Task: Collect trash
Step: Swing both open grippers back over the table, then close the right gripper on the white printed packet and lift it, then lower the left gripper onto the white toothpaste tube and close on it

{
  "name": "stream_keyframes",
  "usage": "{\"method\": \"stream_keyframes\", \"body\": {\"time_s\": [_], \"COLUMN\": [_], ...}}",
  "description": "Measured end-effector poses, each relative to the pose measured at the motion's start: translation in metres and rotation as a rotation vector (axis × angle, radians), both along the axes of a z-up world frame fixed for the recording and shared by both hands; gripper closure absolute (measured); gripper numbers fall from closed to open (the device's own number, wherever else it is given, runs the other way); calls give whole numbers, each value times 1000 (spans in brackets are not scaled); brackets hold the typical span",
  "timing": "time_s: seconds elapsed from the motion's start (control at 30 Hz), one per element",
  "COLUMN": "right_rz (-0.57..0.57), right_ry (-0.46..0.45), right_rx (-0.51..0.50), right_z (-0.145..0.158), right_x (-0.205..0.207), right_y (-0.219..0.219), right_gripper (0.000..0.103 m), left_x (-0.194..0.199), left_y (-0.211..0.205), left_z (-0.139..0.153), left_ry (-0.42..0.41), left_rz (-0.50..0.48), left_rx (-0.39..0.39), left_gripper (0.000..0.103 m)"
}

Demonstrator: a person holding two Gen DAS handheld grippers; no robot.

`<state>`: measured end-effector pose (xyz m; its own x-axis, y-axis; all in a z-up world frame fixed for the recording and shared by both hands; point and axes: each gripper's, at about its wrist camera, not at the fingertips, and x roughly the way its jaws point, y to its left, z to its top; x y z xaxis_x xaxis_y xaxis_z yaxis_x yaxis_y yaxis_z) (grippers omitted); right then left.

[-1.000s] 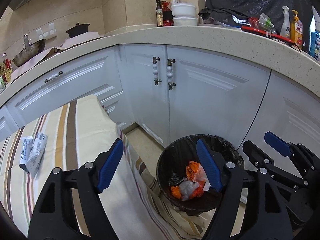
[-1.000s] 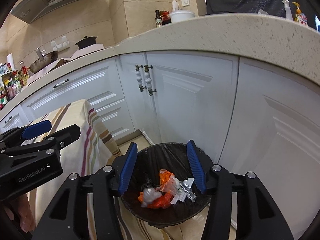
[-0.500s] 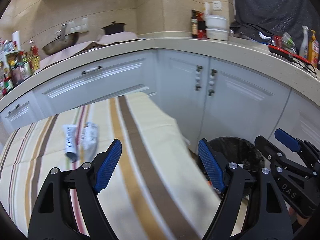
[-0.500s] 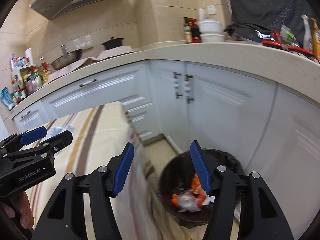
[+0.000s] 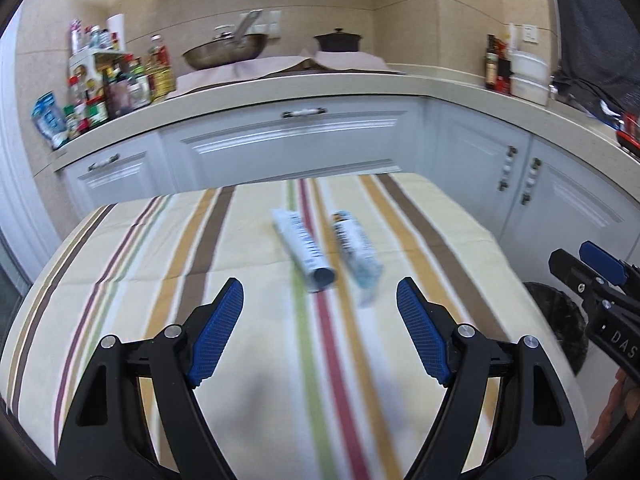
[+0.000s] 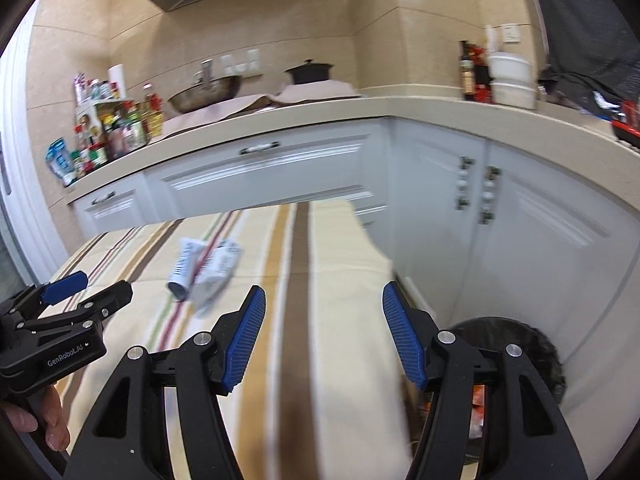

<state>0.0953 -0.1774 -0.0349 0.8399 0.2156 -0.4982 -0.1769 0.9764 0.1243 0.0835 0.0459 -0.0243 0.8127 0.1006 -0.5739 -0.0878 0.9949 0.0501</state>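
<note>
Two white squeezed tubes lie side by side on the striped tablecloth (image 5: 200, 264): one with a dark round end (image 5: 302, 250) and a flatter one (image 5: 356, 250) to its right. My left gripper (image 5: 320, 308) hovers just short of them, open and empty. In the right wrist view the same tubes (image 6: 202, 266) lie left of my right gripper (image 6: 324, 310), whose jaws are opening with nothing between them. The left gripper (image 6: 86, 288) shows at that view's left edge. The black-lined trash bin (image 6: 532, 344) stands on the floor at the right, with orange wrappers inside.
White cabinets (image 5: 296, 140) and a curved stone counter (image 5: 280, 88) wrap around the table's far and right sides. A wok, a dark pot and bottles stand on the counter. The bin (image 5: 560, 320) sits by the table's right edge. A hand (image 6: 44, 420) holds the left gripper.
Both grippers swung left from above the bin to over the table. The tubes now lie ahead of the left gripper. The right gripper's jaws have widened.
</note>
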Motion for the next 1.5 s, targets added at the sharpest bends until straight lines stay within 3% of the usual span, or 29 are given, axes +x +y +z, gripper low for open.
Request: {"method": "stream_keyframes", "body": {"time_s": [0.33,0.63,0.83,1.1,1.5], "right_rz": [118,160,155,191,167], "right_ry": [49,141,207,302,240], "right_rx": [-21,-59,-89,-80,-53], "right_z": [-6,-21,-32,-50,-42], "right_x": [40,76,93,102,88], "right_y": [77,120,132,132,101], "right_gripper": [43,43,45,73,75], "left_x": [5,14,19,26,42], "left_y": [78,118,121,115,71], "left_z": [-10,-20,-25,-29,-26], "left_ry": [29,51,63,73,74], "left_rz": [151,211,211,190,108], "left_rx": [-8,-36,-53,-78,-88], "left_gripper": [26,26,26,26,21]}}
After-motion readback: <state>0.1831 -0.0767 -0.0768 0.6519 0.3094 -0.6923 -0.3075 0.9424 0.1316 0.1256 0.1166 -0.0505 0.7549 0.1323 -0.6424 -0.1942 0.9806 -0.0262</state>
